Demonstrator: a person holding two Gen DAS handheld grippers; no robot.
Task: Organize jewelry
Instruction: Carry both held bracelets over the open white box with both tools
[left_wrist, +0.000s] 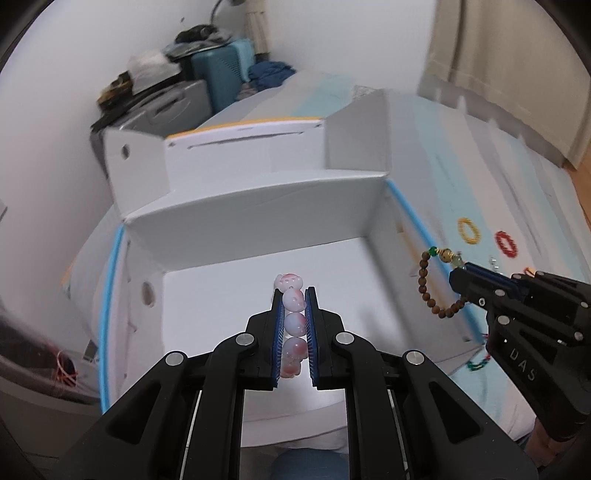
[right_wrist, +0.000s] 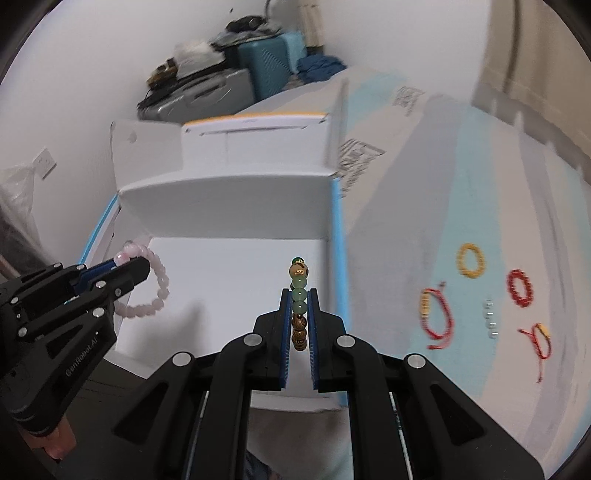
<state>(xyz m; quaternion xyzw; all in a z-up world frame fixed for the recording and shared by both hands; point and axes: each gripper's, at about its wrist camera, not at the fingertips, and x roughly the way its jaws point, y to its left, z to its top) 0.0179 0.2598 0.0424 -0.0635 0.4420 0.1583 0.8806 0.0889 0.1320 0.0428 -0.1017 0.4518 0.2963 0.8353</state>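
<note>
My left gripper (left_wrist: 294, 295) is shut on a pink bead bracelet (left_wrist: 292, 321) and holds it over the open white box (left_wrist: 258, 206). It also shows in the right wrist view (right_wrist: 135, 264), with the pink bracelet (right_wrist: 157, 295) hanging from it. My right gripper (right_wrist: 298, 295) is shut on a brown and green bead bracelet (right_wrist: 298, 295), above the box's right side (right_wrist: 334, 258). In the left wrist view the right gripper (left_wrist: 460, 275) holds the brown bracelet (left_wrist: 428, 288) over the box's right wall.
On the bed cover right of the box lie a yellow ring bracelet (right_wrist: 470, 260), a red bead bracelet (right_wrist: 520, 288), a clear bead piece (right_wrist: 490, 317) and two red cord bracelets (right_wrist: 436, 314) (right_wrist: 539, 338). A blue suitcase (right_wrist: 269, 62) and clutter stand at the back wall.
</note>
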